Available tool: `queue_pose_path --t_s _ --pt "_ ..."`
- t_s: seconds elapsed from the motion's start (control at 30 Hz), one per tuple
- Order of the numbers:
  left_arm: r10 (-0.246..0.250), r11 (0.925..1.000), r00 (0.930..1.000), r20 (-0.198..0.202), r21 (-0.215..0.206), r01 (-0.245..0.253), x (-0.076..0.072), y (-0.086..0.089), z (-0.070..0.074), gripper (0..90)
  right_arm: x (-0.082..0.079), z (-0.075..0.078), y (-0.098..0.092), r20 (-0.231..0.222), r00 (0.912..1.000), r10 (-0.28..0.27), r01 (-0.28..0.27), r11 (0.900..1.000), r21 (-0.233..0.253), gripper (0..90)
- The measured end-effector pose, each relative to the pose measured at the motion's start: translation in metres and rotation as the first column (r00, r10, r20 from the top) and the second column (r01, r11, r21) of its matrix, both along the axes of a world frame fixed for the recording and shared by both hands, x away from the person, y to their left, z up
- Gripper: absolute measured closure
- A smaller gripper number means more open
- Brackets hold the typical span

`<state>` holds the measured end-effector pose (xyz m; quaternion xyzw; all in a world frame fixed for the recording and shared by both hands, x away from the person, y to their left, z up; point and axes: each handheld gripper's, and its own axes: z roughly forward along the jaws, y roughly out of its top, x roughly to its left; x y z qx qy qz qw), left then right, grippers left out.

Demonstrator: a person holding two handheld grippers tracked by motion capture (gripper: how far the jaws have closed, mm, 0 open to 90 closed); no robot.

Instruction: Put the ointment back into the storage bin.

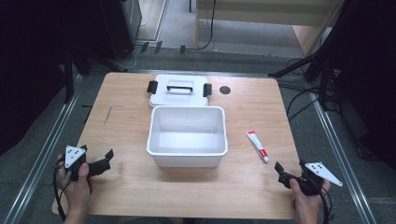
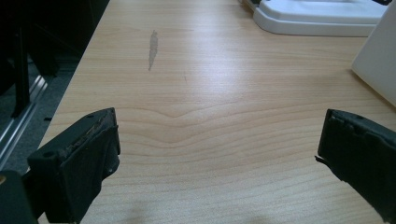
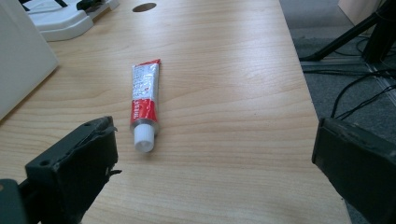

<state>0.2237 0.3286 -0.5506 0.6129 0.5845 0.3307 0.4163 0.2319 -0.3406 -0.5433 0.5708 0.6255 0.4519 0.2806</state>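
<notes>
A white open plastic box (image 1: 187,135) stands in the middle of the wooden table (image 1: 130,186). Its white lid (image 1: 179,89), with a black handle and black clips, lies flat just behind it. A red and white tube (image 1: 257,145) with a white cap lies to the right of the box; in the right gripper view the tube (image 3: 145,103) points its cap toward me. My left gripper (image 1: 103,161) rests open near the table's front left, nothing between its jaws. My right gripper (image 1: 283,173) is open at the front right, a short way in front of the tube.
A round cable hole (image 1: 225,90) sits in the table at the back right of the lid. A dull scuff mark (image 2: 152,49) shows on the wood at the left. Tripod legs and cables (image 1: 308,70) stand on the floor beyond the right edge.
</notes>
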Motion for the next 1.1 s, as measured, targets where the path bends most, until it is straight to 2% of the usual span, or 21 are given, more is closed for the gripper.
queue_pose_path --t_s 0.17,0.23,0.3,0.37,0.4,0.5,0.57,0.63,0.7,0.73,0.77,0.8,0.87,0.9,0.93,0.97,1.0,1.03,1.07,1.1 --pt "0.001 0.9999 1.0 -0.006 0.011 -0.001 0.0 -0.001 0.0 0.0 0.0 0.0 0.0 -0.007 0.9999 0.01 -0.01 1.0 -0.009 0.0" --pt "0.002 1.0 1.0 -0.005 0.009 -0.002 0.001 -0.001 0.0 0.0 0.002 0.001 0.002 -0.027 0.9996 0.005 -0.006 0.999 -0.033 5.1" --pt "-0.001 1.0 1.0 -0.009 0.002 0.001 0.001 -0.001 0.0 0.0 0.003 0.0 0.003 -0.053 0.9986 -0.001 0.0 1.0 -0.021 5.7" --pt "-0.002 1.0 1.0 -0.009 0.002 0.002 0.001 -0.001 0.0 0.0 0.004 0.0 0.003 -0.058 0.9983 0.009 -0.009 1.0 -0.009 6.2" --pt "-0.004 1.0 0.9999 -0.01 0.004 0.004 0.001 -0.001 0.0 0.0 0.004 0.001 0.004 -0.075 0.9968 0.026 -0.026 1.0 0.001 7.8" --pt "-0.011 0.9999 0.9998 -0.015 0.009 0.011 0.002 -0.001 0.0 0.0 0.005 0.002 0.008 -0.106 0.9933 0.046 -0.05 0.998 -0.037 11.1" --pt "-0.013 0.9999 0.9998 -0.017 0.009 0.013 0.002 -0.001 0.0 0.0 0.007 0.004 0.01 -0.145 0.9886 0.041 -0.053 0.996 -0.076 12.7" --pt "-0.014 0.9998 0.9997 -0.02 0.011 0.014 0.002 -0.002 0.0 0.0 0.008 0.005 0.011 -0.161 0.9858 0.048 -0.062 0.994 -0.086 12.7" --pt "-0.015 0.9997 0.9996 -0.026 0.02 0.015 0.002 -0.003 0.0 0.0 0.01 0.008 0.012 -0.198 0.9771 0.077 -0.098 0.991 -0.095 12.7" --pt "-0.014 0.9996 0.9995 -0.028 0.023 0.015 0.003 -0.004 0.0 0.0 0.012 0.011 0.014 -0.238 0.9664 0.097 -0.129 0.984 -0.123 12.8" --pt "-0.017 0.9995 0.9994 -0.031 0.026 0.018 0.003 -0.004 0.0 0.0 0.012 0.011 0.014 -0.238 0.9664 0.097 -0.129 0.984 -0.123 12.8" --pt "-0.022 0.9991 0.9991 -0.037 0.035 0.023 0.003 -0.005 0.0 0.0 0.015 0.015 0.017 -0.278 0.9542 0.11 -0.156 0.976 -0.151 12.9" --pt "-0.022 0.9989 0.999 -0.04 0.04 0.023 0.004 -0.005 0.0 0.0 0.017 0.022 0.02 -0.311 0.941 0.133 -0.191 0.968 -0.161 13.0" --pt "-0.022 0.9989 0.999 -0.04 0.04 0.023 0.004 -0.005 0.0 0.0 0.017 0.022 0.02 -0.311 0.941 0.133 -0.191 0.968 -0.161 13.0" --pt "-0.022 0.9989 0.999 -0.039 0.041 0.023 0.004 -0.005 0.0 0.0 0.02 0.028 0.023 -0.347 0.9255 0.151 -0.226 0.956 -0.188 13.0" --pt "-0.022 0.9989 0.999 -0.039 0.041 0.023 0.004 -0.005 0.0 0.0 0.02 0.028 0.023 -0.347 0.9255 0.151 -0.226 0.956 -0.188 13.0" --pt "-0.021 0.9989 0.9991 -0.036 0.042 0.023 0.003 -0.005 0.0 0.0 0.024 0.036 0.027 -0.402 0.902 0.158 -0.262 0.94 -0.218 13.0" --pt "-0.021 0.9989 0.9991 -0.036 0.042 0.023 0.003 -0.005 0.0 0.0 0.024 0.036 0.027 -0.402 0.902 0.158 -0.262 0.94 -0.218 13.0" --pt "-0.022 0.9988 0.9991 -0.035 0.043 0.023 0.003 -0.005 0.0 0.0 0.025 0.038 0.029 -0.419 0.8946 0.156 -0.271 0.934 -0.232 13.1" --pt "-0.024 0.9987 0.9992 -0.033 0.043 0.025 0.003 -0.006 0.0 0.0 0.03 0.043 0.032 -0.479 0.8674 0.136 -0.286 0.924 -0.255 13.2"
